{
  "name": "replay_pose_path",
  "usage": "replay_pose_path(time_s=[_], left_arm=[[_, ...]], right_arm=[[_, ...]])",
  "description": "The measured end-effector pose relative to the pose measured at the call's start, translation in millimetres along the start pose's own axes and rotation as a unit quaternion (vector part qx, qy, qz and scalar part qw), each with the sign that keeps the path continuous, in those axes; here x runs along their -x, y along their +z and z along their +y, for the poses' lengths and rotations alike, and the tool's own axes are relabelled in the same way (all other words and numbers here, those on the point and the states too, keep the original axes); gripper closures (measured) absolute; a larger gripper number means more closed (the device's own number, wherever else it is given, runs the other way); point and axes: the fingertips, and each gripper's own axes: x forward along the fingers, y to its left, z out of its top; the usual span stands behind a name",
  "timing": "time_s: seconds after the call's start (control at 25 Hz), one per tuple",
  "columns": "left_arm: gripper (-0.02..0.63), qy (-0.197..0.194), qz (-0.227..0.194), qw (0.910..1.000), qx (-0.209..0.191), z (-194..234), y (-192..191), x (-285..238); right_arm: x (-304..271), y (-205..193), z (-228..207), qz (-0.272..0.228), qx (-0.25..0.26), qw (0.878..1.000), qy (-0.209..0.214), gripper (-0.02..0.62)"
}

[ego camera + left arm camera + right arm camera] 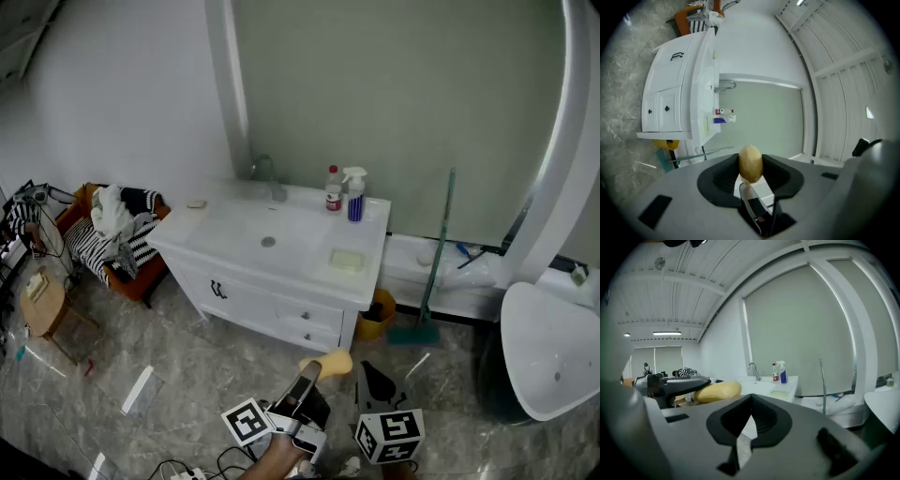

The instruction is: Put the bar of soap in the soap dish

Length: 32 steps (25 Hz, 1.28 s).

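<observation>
While the left hand-held gripper (751, 169) clamps the yellow bar of soap (328, 364) well apart from the white tabletop (230, 227), the pale soap dish (346, 261) waits there. The right hand-held gripper (750, 401) is closed and empty. By my judgement, the carry and the placing remain.

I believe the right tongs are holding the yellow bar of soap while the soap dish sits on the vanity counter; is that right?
Not quite: the left tongs hold the yellow bar of soap, as the left gripper view shows; the right tongs have nothing between them. The soap dish does sit on the vanity counter.
</observation>
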Motion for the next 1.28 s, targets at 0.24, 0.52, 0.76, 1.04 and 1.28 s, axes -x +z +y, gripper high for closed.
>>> replay_pose_path(time_s=[0.24,0.52,0.76,1.04,1.28], left_arm=[[0.449,-0.005,0.006,1.0,0.0,2,7,3],[0.449,-0.008,0.017,0.9998,0.009,4,20,6],[0.449,-0.011,0.03,0.9994,0.016,7,29,0],[0.449,-0.011,0.031,0.9992,0.022,17,40,-15],[0.449,-0.005,0.028,0.9994,0.021,31,47,-43]], right_arm=[[-4,-4,10,0.002,0.002,1.0,0.0,0.584],[-8,0,20,-0.007,-0.004,1.0,-0.019,0.583],[-15,4,27,-0.011,0.01,0.999,-0.029,0.583],[-33,4,17,-0.009,0.017,0.999,-0.035,0.583],[-56,7,-4,-0.009,0.016,0.999,-0.033,0.583]])
